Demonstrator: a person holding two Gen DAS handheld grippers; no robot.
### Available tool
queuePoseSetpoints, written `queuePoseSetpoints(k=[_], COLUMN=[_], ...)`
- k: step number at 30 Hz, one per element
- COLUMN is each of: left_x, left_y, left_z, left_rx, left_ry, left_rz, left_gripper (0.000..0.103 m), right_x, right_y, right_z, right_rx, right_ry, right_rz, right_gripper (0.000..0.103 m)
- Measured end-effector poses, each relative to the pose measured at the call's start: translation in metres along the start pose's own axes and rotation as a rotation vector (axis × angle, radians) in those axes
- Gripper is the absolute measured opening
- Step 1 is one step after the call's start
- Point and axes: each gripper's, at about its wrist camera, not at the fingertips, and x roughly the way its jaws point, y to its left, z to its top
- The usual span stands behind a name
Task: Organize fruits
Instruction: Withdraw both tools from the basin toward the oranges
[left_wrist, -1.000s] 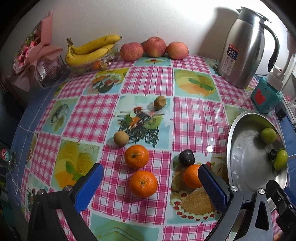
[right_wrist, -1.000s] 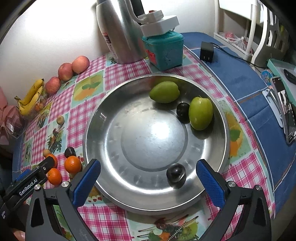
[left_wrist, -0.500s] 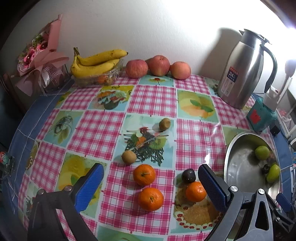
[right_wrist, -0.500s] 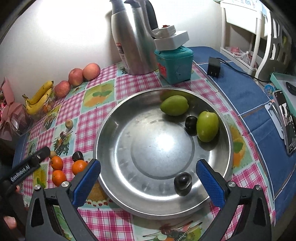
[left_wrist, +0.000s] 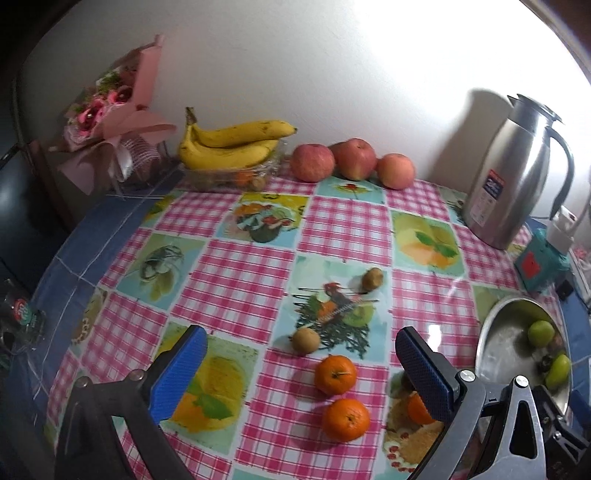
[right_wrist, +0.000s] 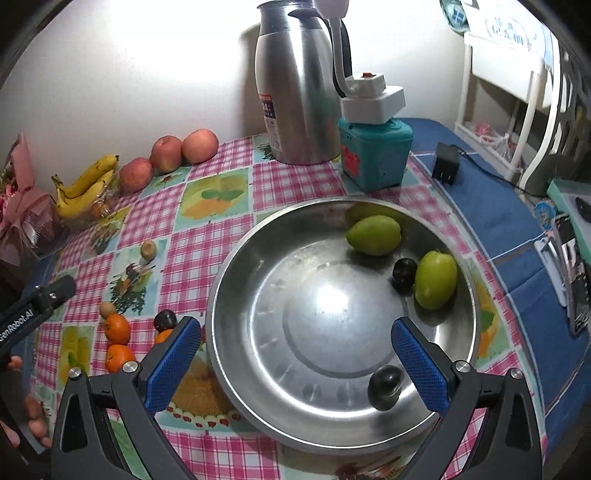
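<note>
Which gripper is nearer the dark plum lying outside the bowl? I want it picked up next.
Left. The left gripper hangs open right above the dark plum; the right gripper, also open, sits over the steel bowl beside it.

A round steel basin (right_wrist: 258, 258) sits on the desk (left_wrist: 236, 280) and holds four fruits: two green mangoes, one (right_wrist: 373, 235) toward the far rim and one (right_wrist: 435, 279) at the right, a dark plum (right_wrist: 403, 271) touching the right mango, and a second dark plum (right_wrist: 385, 386) apart near the front rim. Left of the basin lie three oranges: two (left_wrist: 335, 373) (left_wrist: 345, 419) close together and a third (left_wrist: 417, 408) partly hidden, with a dark plum (right_wrist: 164, 320) just behind it. Two brown kiwis (left_wrist: 304, 340) (left_wrist: 372, 278) lie farther back. Along the wall, three red apples (left_wrist: 354, 158) stand in a row beside bananas (left_wrist: 229, 146) resting on a clear container.
</note>
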Motion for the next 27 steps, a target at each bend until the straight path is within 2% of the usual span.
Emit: queuePoseSetpoints(k=[4,9,17,22,27], left_x=[0.009,0.023,0.030,0.028,0.031], left_y=[0.010,0.026,0.046,0.048,0.046], left_z=[0.001,-0.001,0.001,0.003,0.001], left_rx=[-0.037,-0.106,-0.154,-0.145,-0.137], left_ry=[0.027,0.088,0.122,0.129,0.190], left_rz=[0.002,-0.017,-0.028,-0.018,-0.049], left_gripper=[0.103,0.103,0.099,0.099,0.096], right_x=[0.000,0.006,0.006,0.003,0.004], right_y=[0.004,0.012,0.044,0.068,0.087], right_z=[0.002,0.004,0.007,0.010,0.009], right_rx=[-0.015,-0.034,-0.083,-0.113,-0.161], right_ry=[-0.021,-0.009,-0.016,-0.010,0.007], right_rz=[-0.047,-0.037,0.057,0.114,0.155], right_gripper=[0.102,0.102,0.101,0.096,0.094])
